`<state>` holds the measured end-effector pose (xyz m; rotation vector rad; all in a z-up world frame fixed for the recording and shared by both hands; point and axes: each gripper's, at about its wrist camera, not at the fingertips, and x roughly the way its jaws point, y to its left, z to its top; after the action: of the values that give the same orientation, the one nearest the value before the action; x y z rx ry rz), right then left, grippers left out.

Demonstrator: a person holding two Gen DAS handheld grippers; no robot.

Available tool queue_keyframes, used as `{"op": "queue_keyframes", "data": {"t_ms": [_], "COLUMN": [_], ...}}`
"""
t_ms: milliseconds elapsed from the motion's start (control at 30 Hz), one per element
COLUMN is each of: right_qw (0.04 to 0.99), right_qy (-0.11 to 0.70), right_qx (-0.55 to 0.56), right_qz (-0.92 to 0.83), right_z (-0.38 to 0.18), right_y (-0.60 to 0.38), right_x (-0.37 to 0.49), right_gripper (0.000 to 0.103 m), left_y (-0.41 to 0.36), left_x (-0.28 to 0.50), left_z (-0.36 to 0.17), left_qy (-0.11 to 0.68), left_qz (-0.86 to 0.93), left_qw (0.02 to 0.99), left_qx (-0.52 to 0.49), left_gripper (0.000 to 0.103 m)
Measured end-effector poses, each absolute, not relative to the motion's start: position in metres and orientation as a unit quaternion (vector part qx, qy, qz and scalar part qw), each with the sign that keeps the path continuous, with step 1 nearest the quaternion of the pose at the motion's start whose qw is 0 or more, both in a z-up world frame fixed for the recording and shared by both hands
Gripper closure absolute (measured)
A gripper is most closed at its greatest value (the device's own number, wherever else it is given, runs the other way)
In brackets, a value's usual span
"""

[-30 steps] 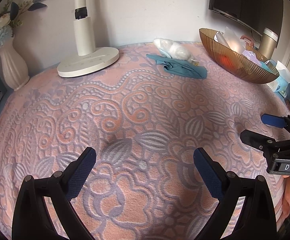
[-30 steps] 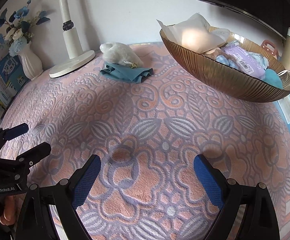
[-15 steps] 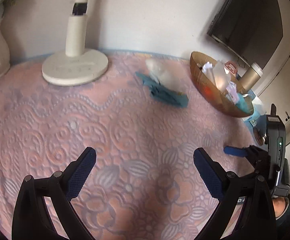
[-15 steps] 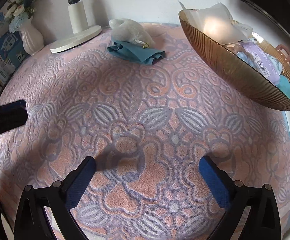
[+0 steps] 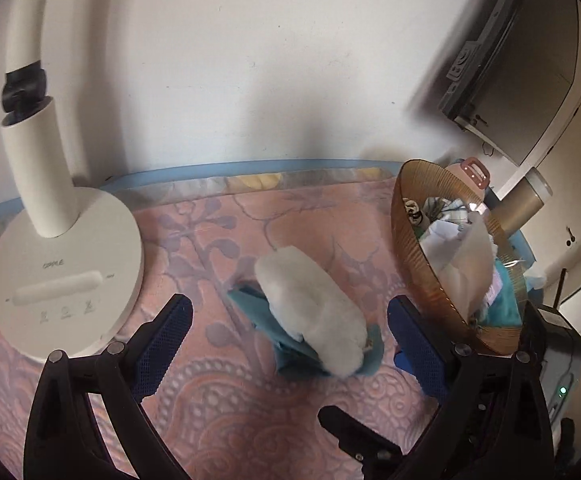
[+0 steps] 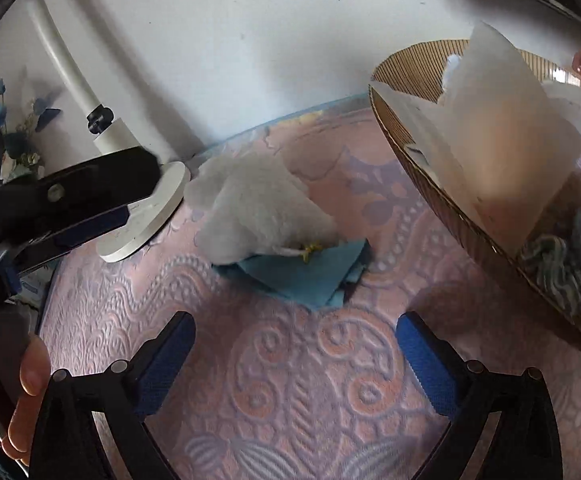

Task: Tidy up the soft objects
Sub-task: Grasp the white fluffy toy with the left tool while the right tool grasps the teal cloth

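Observation:
A white fluffy soft toy lies on a folded teal cloth on the pink patterned blanket. My left gripper is open, its blue pads on either side of the toy and just above it. In the right wrist view the toy and cloth lie ahead of my right gripper, which is open and empty over the blanket. The left gripper's fingers show at the left of that view. A brown ribbed bowl holding several soft items stands to the right.
A white lamp base stands left of the toy, its stem rising along the wall. The bowl's rim is close on the right. A dark monitor hangs above it. A beige cup stands behind the bowl. Blue flowers are far left.
Both grippers have moved forward across the blanket toward the toy and cloth. The left gripper now straddles the toy. Both stay open.

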<state>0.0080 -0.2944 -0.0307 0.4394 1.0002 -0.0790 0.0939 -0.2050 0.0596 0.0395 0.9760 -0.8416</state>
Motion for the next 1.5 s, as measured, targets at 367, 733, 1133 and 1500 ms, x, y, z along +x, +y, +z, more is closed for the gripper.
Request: {"op": "queue_keyframes", "data": {"t_ms": [367,733,1133,1500], "right_qw": [0.865,0.881,0.883,0.868], "right_qy": [0.456,0.453,0.448,0.485], "right_qx": [0.201,0.137,0.134,0.105], "right_qz": [-0.063,0.004,0.049,0.018], "right_z": [-0.036,-0.031,-0.008,-0.010], "right_y": [-0.293,-0.263,-0.220,-0.225], "right_x": [0.037,0.028,-0.067,-0.152], "right_gripper": [0.015,0.085,0.086,0.080], "left_y": [-0.234,-0.169,-0.068,-0.097], "left_x": [0.111,0.079,0.017,-0.016], "left_z": [0.022,0.068,0.077,0.059], "left_qy": [0.492,0.435,0.434,0.422], "left_qz": [-0.436,-0.409,-0.401,-0.384], "left_qw": [0.754,0.802,0.806,0.819], "left_qx": [0.000,-0.016,-0.045,0.056], "left_gripper": [0.064,0.069,0.072,0.001]}}
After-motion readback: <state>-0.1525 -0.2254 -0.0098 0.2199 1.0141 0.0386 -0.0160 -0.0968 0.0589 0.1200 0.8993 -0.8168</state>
